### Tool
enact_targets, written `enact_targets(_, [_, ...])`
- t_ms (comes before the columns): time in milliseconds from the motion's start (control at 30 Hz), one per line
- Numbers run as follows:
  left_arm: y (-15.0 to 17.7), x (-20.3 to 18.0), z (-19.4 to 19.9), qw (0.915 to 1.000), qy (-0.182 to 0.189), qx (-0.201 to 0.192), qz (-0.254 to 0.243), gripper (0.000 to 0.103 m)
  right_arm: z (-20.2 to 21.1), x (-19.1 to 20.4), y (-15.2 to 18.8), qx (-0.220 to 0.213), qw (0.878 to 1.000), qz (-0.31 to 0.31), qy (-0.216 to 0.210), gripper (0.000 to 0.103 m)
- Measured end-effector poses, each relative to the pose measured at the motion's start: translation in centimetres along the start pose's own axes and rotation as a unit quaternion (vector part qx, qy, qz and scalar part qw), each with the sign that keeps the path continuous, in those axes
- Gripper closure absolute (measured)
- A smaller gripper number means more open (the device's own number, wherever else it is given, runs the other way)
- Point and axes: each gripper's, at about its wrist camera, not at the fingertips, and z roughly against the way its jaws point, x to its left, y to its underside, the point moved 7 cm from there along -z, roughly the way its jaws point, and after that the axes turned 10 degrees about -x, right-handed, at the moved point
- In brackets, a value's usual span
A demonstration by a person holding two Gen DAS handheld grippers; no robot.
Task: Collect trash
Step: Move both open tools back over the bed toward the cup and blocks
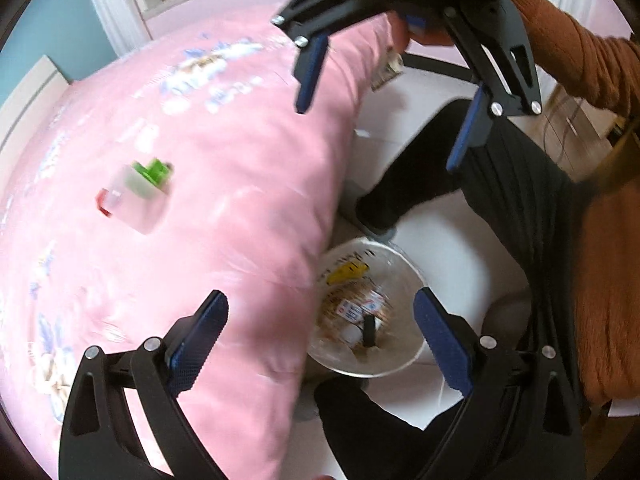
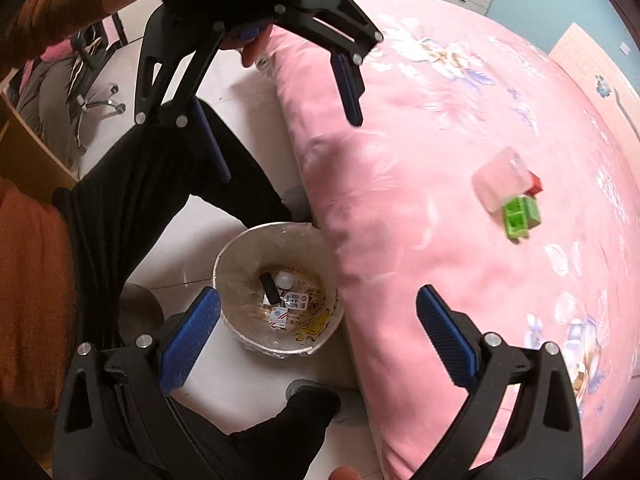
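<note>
On the pink flowered quilt (image 1: 224,208) (image 2: 420,152) lie a translucent plastic piece (image 1: 138,200) (image 2: 500,178), a green block (image 1: 154,172) (image 2: 520,216) and a small red piece (image 1: 105,202) (image 2: 535,185), close together. A round bin (image 1: 404,258) (image 2: 236,248) with a clear liner stands on the floor against the bed's edge; it holds wrappers, a black item and a white cap. My left gripper (image 1: 320,308) (image 2: 290,148) hovers open and empty over the bed's edge. My right gripper (image 2: 318,300) (image 1: 378,136) faces it, open and empty, above the bin.
A person in an orange sweater (image 1: 608,280) and black trousers (image 1: 512,200) (image 2: 160,184) stands with a foot on each side of the bin. The floor is white tile (image 2: 256,384). An office chair base (image 2: 94,100) and a wooden panel (image 2: 36,152) are behind.
</note>
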Motion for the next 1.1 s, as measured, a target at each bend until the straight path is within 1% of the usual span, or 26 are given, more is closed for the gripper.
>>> enact_targets(33, [-0.5,0.6,0.5,1.0,-0.005,-0.003,0.002,0.008,0.4,-0.4,-0.1,-0.001,1.0,-0.004,0.001,0.007])
enact_targets(100, [-1.0,1.2,0.9,0.9999,-0.003,-0.004,0.011,0.008,1.2,-1.4,-0.3,-0.002,1.0,-0.013,0.005,0.007])
enact_targets(200, [-1.5,2.3,1.2,0.9998,-0.007,0.0,0.021,0.008,2.2,-2.9,-0.7,-0.006,1.0,-0.026,0.008,0.007])
enact_targets(300, [-2.2,3.6,1.6,0.999,-0.002,0.003,0.046,0.008,2.9,-4.4,-1.0,-0.01,0.999,-0.038,0.008,0.007])
enact_targets(433, [-3.2,5.2,2.4,0.9982,-0.008,-0.001,0.06,0.008,3.4,-6.0,-1.3,-0.013,0.999,-0.047,0.012,0.007])
enact_targets(600, [-3.8,7.1,2.4,0.9976,-0.019,-0.003,0.066,0.008,4.1,-8.4,-1.9,-0.019,0.998,-0.06,0.016,0.007])
enact_targets(800, [-5.0,10.1,2.2,0.9965,-0.03,-0.013,0.077,0.008,3.8,-11.7,-2.1,-0.021,0.996,-0.08,0.019,0.007])
enact_targets(1100, [-5.7,13.6,0.3,0.9964,-0.022,-0.011,0.081,0.007,2.1,-16.1,-1.5,-0.022,0.994,-0.105,0.017,0.007])
